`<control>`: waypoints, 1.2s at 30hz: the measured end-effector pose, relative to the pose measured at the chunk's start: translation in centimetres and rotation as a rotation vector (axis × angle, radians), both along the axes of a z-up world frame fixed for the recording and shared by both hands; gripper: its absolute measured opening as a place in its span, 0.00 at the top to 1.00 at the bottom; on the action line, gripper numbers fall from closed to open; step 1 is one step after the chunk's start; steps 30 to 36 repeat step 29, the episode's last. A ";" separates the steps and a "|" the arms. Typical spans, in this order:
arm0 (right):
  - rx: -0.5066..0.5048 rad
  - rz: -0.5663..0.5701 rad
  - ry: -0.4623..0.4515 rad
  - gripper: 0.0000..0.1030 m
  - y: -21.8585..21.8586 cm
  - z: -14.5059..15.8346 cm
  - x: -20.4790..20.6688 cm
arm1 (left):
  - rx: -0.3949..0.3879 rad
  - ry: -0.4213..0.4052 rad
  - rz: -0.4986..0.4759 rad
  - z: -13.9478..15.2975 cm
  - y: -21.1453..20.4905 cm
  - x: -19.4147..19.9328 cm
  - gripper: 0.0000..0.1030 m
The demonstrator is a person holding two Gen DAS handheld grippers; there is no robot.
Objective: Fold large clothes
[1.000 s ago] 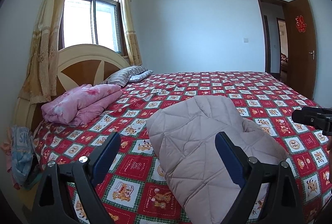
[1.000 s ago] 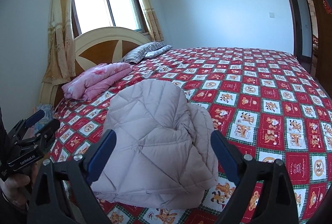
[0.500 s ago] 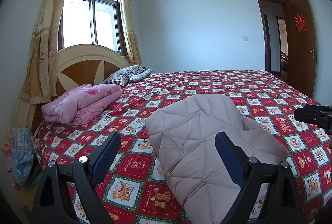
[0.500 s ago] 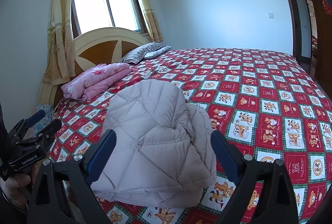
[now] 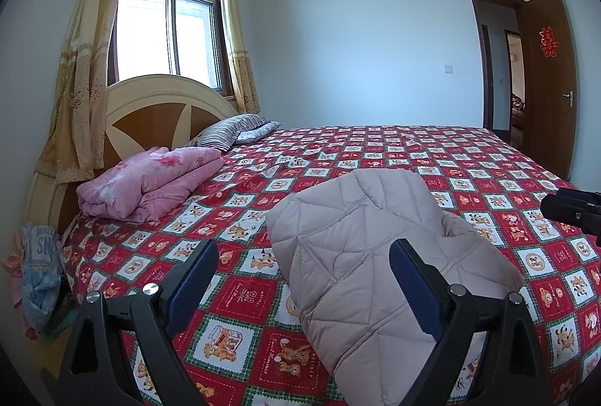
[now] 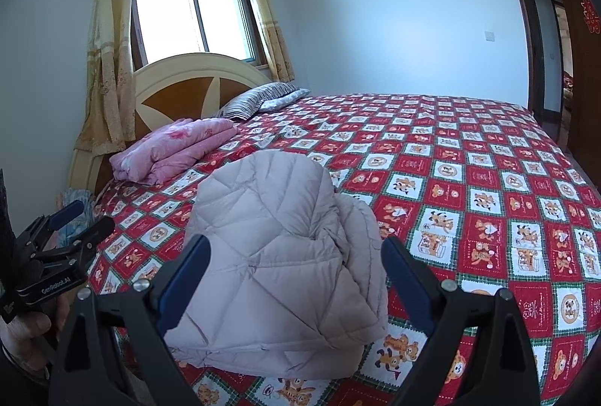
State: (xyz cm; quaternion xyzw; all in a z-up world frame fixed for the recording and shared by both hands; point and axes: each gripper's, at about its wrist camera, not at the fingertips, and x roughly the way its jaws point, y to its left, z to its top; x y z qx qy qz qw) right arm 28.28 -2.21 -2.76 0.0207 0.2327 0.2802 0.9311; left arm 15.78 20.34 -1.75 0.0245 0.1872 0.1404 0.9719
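A pale pink quilted jacket (image 5: 360,244) (image 6: 278,255) lies folded into a compact bundle near the front edge of the bed. My left gripper (image 5: 304,255) hangs open above the bedspread, with the jacket's left side between its blue fingers but untouched. My right gripper (image 6: 295,252) is open too, held back over the jacket's near end with nothing gripped. The left gripper's body (image 6: 56,244) and the hand holding it show at the left of the right wrist view. The right gripper's tip (image 5: 573,209) pokes in at the right of the left wrist view.
The bed carries a red checked cartoon bedspread (image 5: 469,158) (image 6: 469,158). A folded pink quilt (image 5: 150,180) (image 6: 172,150) and a striped pillow (image 5: 229,132) lie by the wooden headboard (image 5: 150,113). Clothes hang at the bed's left corner (image 5: 37,274). An open brown door (image 5: 548,83) stands at right.
Both grippers have drifted slightly, so the views shift a little. The jacket lies still and both jaws stay open.
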 end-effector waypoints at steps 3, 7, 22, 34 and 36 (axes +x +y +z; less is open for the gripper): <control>-0.003 0.003 -0.007 0.08 0.1 0.1 -0.1 | -0.013 -0.006 -0.003 0.1 0.2 -0.1 0.10; -0.003 0.007 -0.011 0.06 0.1 0.1 -0.1 | -0.020 0.000 -0.003 0.1 0.4 0.0 0.10; -0.009 0.014 -0.007 0.06 0.3 0.0 -0.1 | 0.013 -0.012 -0.030 -0.5 -0.4 -0.1 0.02; -0.015 0.016 0.000 0.06 0.2 -0.3 -0.1 | 0.024 -0.011 -0.037 -0.6 -0.5 0.0 0.02; -0.015 0.016 0.000 0.06 0.2 -0.3 -0.1 | 0.024 -0.011 -0.037 -0.6 -0.5 0.0 0.02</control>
